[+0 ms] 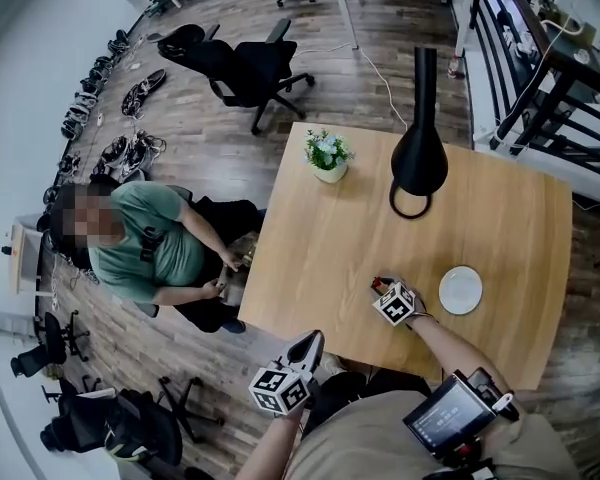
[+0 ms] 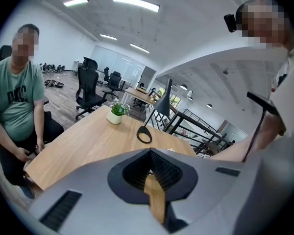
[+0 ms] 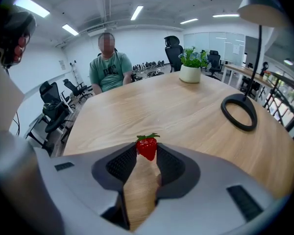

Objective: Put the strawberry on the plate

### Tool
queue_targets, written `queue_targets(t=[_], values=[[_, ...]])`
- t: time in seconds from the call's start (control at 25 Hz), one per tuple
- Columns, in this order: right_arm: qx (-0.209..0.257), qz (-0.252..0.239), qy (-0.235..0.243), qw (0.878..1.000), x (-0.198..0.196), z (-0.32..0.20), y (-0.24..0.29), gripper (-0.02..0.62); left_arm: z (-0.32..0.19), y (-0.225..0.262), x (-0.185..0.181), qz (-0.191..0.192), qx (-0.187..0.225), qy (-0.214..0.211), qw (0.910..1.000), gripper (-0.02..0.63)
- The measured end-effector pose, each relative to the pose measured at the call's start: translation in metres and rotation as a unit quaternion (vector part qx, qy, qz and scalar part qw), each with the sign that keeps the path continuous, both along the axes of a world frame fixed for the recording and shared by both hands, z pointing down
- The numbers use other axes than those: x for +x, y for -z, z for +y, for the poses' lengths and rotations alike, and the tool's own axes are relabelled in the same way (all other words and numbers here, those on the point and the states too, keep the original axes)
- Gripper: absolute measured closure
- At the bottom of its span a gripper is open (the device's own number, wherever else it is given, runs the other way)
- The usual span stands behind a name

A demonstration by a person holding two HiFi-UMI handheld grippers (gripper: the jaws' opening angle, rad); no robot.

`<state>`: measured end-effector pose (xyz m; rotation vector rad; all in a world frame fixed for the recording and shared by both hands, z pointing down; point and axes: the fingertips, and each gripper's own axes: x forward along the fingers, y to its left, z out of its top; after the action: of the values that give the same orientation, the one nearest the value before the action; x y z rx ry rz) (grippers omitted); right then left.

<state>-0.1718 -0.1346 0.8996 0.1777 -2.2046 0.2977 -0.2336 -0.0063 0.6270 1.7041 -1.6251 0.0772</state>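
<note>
A red strawberry [image 3: 147, 147] with a green cap sits between the tips of my right gripper [image 3: 147, 154], and both pads touch its sides. In the head view that gripper [image 1: 382, 288] is low over the wooden table [image 1: 320, 258] near its front edge, with a bit of red strawberry [image 1: 378, 284] at its tip. The small white plate [image 1: 461, 290] lies empty on the table just to the right of it. My left gripper [image 1: 310, 346] hangs off the table's front edge with its jaws shut and nothing in them; its own view shows the fingertips [image 2: 150, 153] together.
A black lamp [image 1: 419, 158] with a ring base stands at the table's middle back. A small potted plant [image 1: 328, 157] stands at the far left corner. A person in a green shirt [image 1: 145, 248] sits at the table's left side. Office chairs [image 1: 245, 68] stand beyond.
</note>
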Motion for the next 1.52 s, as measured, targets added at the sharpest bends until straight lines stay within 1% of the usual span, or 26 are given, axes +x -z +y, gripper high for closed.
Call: queue_targets(t=[0.2, 0.4, 0.56, 0.68, 0.84, 1.08, 1.28, 1.4, 1.52], values=[[0.005, -0.03, -0.012, 0.999, 0.009, 0.003, 0.038, 0.462, -0.007, 0.0, 0.011, 0.008, 0.016, -0.006, 0.9998, 0.603], [0.026, -0.069, -0.021, 0.997, 0.019, 0.002, 0.09, 0.463, -0.016, 0.01, 0.024, 0.015, 0.036, -0.015, 0.9991, 0.603], [0.052, -0.1, -0.036, 0.993, 0.035, -0.005, 0.131, 0.463, -0.021, 0.014, 0.037, 0.02, 0.05, -0.025, 0.9982, 0.604], [0.063, -0.121, -0.046, 0.99, 0.047, -0.004, 0.157, 0.463, -0.019, 0.015, 0.045, 0.027, 0.058, -0.027, 0.9976, 0.603], [0.072, -0.156, -0.061, 0.983, 0.061, -0.003, 0.193, 0.463, -0.02, 0.017, 0.053, 0.036, 0.068, -0.029, 0.9966, 0.603], [0.106, -0.199, -0.079, 0.971, 0.082, -0.012, 0.248, 0.463, -0.033, 0.026, 0.065, 0.044, 0.089, -0.042, 0.9942, 0.603], [0.134, -0.22, -0.099, 0.961, 0.116, -0.018, 0.303, 0.463, -0.047, 0.049, 0.087, 0.048, 0.108, -0.062, 0.9911, 0.603], [0.154, -0.235, -0.112, 0.953, 0.134, -0.021, 0.333, 0.463, -0.057, 0.062, 0.099, 0.049, 0.117, -0.079, 0.9888, 0.603], [0.164, -0.237, -0.12, 0.95, 0.156, -0.02, 0.352, 0.463, -0.065, 0.07, 0.114, 0.051, 0.121, -0.095, 0.9867, 0.603]])
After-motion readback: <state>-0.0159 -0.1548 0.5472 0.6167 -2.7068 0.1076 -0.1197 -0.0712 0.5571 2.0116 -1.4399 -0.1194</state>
